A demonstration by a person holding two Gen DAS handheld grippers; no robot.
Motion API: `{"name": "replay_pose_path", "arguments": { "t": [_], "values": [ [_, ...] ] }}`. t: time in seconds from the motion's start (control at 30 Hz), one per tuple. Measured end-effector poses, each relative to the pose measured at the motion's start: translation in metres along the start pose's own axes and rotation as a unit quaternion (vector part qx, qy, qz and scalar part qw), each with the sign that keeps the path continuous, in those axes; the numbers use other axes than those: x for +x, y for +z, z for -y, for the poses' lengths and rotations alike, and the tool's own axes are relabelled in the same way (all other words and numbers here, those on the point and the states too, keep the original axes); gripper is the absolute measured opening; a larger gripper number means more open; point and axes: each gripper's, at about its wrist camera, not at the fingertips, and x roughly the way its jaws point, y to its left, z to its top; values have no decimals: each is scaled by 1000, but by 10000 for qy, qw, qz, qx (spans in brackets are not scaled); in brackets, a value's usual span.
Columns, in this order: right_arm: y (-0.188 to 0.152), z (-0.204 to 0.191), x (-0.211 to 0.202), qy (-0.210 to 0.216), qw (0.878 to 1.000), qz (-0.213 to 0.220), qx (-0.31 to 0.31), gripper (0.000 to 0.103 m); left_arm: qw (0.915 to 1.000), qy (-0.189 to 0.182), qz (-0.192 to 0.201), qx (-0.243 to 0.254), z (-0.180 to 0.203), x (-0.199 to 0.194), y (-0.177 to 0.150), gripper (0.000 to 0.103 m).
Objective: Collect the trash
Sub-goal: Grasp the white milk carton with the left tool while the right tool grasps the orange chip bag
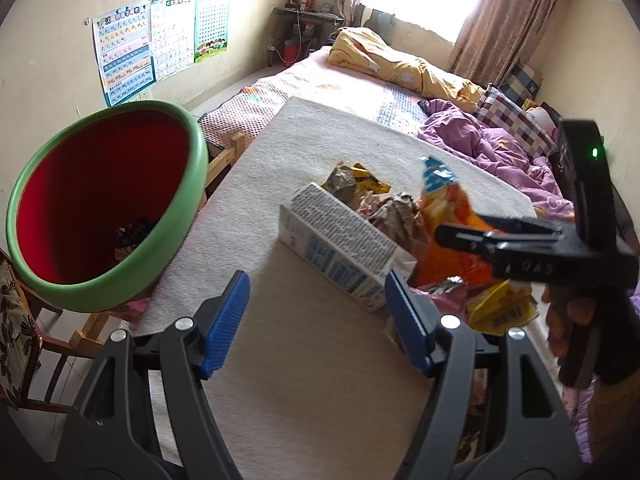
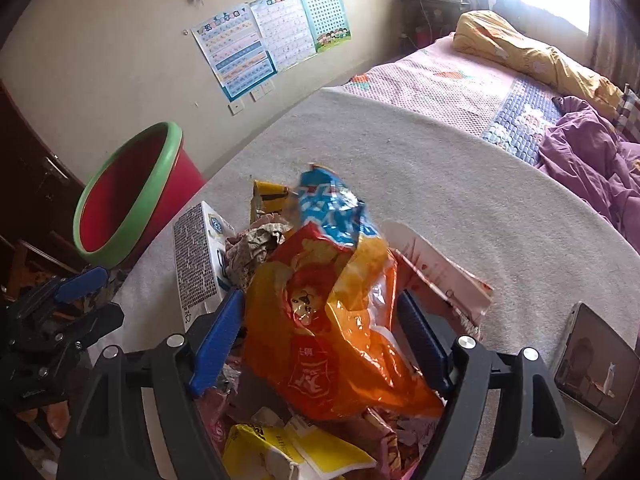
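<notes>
A pile of trash lies on a white blanket (image 1: 320, 148) on the bed: a white and blue carton (image 1: 340, 244) (image 2: 196, 260), an orange chip bag (image 2: 332, 328) (image 1: 448, 224), crumpled wrappers (image 1: 396, 212), yellow wrappers (image 1: 500, 308) (image 2: 272, 452). A red bin with a green rim (image 1: 100, 204) (image 2: 128, 196) stands at the left beside the bed. My left gripper (image 1: 316, 320) is open and empty, just short of the carton. My right gripper (image 2: 320, 332) is open, one jaw on each side of the orange bag; I cannot tell if they touch it. It also shows in the left wrist view (image 1: 480, 236).
A phone or tablet (image 2: 592, 360) lies on the blanket at the right. Purple bedding (image 1: 488, 148) and a yellow quilt (image 1: 400, 64) lie further up the bed. A chair (image 1: 24, 332) stands by the bin. Posters (image 1: 160, 40) hang on the wall.
</notes>
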Motion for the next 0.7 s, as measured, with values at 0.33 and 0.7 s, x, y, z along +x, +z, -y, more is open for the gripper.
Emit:
{"name": "replay_pose_path", "arguments": {
  "t": [0.33,0.7],
  "values": [
    [-16,13,-51,182,9950,890,412,41,9997,-77,-204,-126,27,36,20,67],
    [-26,14,-76,186,9911,1168,616,41,9965,-14,-812,-189,29,75,10,67]
  ]
}}
